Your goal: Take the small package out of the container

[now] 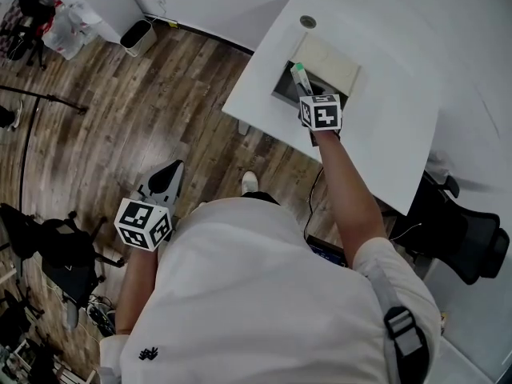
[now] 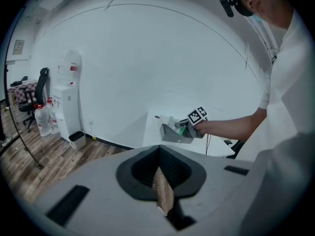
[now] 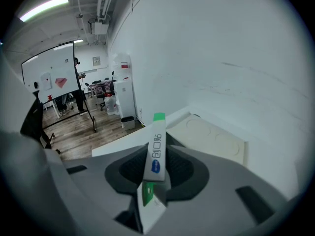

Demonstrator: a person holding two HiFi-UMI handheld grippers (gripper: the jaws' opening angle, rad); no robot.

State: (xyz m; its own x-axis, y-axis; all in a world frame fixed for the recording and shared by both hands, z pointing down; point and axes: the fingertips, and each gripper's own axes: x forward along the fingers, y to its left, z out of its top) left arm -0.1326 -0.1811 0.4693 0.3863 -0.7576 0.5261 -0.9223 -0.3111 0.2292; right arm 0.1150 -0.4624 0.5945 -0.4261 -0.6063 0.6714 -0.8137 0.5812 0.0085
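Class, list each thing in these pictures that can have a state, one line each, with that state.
Right gripper: shut on the package.
Package: held, tilted, over the container.
Container: open, on the table.
Left gripper: shut, empty, away from the table.

The small package (image 3: 155,149) is lodged between the jaws of the right gripper (image 1: 302,93) and projects forward past them. The container (image 1: 284,90) is found directly beneath that gripper, on the table (image 1: 384,134). A flat panel (image 1: 330,61) is laid just ahead and to its right, beside the container. The left gripper (image 1: 171,171) is held well apart, over the floor (image 1: 120,126).
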